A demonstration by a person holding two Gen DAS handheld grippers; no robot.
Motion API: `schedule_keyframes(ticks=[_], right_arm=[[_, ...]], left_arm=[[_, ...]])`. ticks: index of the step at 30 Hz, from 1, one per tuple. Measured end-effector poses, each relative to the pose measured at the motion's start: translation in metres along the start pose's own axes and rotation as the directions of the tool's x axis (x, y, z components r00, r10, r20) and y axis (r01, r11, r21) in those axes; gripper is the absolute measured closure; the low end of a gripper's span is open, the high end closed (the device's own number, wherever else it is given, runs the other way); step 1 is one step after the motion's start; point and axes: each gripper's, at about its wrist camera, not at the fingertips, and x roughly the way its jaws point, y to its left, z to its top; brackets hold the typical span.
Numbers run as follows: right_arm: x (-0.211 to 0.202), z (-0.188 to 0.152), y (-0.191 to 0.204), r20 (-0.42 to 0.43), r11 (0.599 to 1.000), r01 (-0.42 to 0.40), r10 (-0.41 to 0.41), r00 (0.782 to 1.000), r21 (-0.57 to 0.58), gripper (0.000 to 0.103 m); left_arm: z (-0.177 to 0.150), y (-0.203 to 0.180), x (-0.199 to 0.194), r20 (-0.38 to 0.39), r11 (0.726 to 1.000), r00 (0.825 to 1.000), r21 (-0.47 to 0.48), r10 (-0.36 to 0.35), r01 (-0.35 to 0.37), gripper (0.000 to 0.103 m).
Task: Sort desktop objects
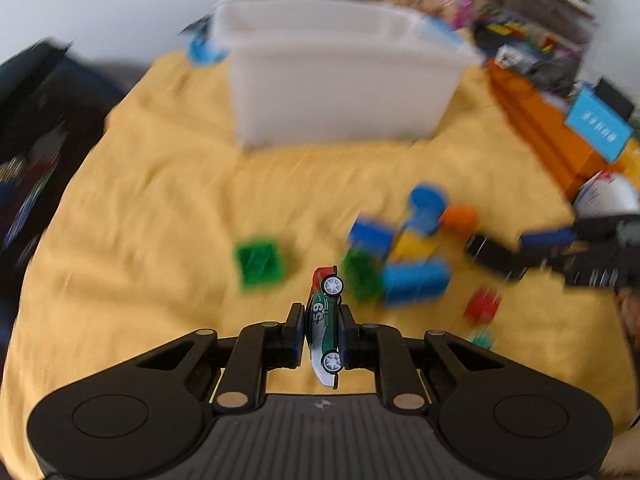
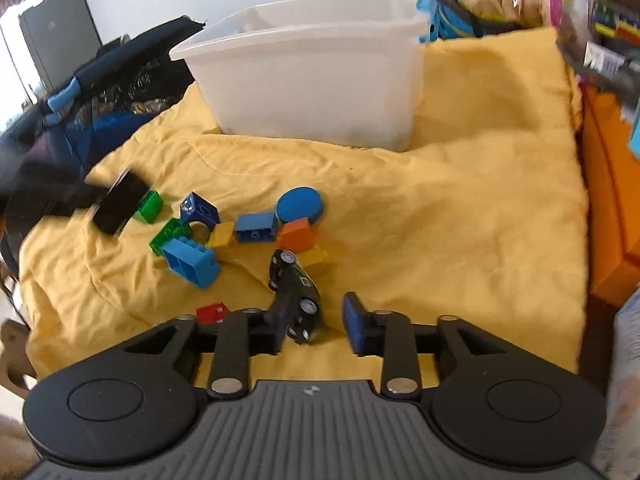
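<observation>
Grippers are working over a yellow cloth [image 2: 460, 208]: the left gripper [image 1: 322, 330] is clamping a green toy car [image 1: 323, 328] on its side. The right gripper [image 2: 316, 320] is standing partly open, a dark car [image 2: 298, 292] lying loose against its left finger, short of the white bin [image 2: 312, 92].

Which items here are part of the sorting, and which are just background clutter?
Job:
- green-and-white toy car numbered 69, clamped in left gripper
- dark green toy car, between right gripper's open jaws
- white plastic bin
- blue round disc

Lying about:
- orange box

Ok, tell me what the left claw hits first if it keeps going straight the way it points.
Probably the green block at the near edge of the block pile, just beyond the toy car held in the left claw; blur makes depth uncertain.
</observation>
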Motion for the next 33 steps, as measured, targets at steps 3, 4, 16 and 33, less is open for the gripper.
schedule_keyframes(ticks=[3, 4, 16, 33], right_arm=[[0.006, 0.002, 0.003, -0.011, 1.000, 0.001, -0.001, 1.000, -0.004, 0.057], [0.008, 0.003, 0.005, -0.016, 1.000, -0.005, 0.005, 1.000, -0.014, 0.057], [0.002, -0.005, 0.052, 0.012, 0.926, 0.163, -0.169, 0.986, -0.340, 0.085], [-0.010, -0.019, 0.072, 0.008, 0.915, 0.165, -0.174, 0.985, -0.368, 0.055]], left_arm=[[-0.022, -0.001, 0.005, -0.030, 0.999, 0.999, -0.016, 0.041, -0.041, 0.084], [-0.025, -0.002, 0.008, -0.036, 0.999, 0.998, -0.019, 0.045, -0.045, 0.084], [-0.035, -0.039, 0.001, -0.003, 0.998, 1.000, 0.055, 0.025, -0.025, 0.047], [-0.041, -0.023, -0.010, 0.022, 0.998, 1.000, -0.061, -0.010, 0.011, 0.047]])
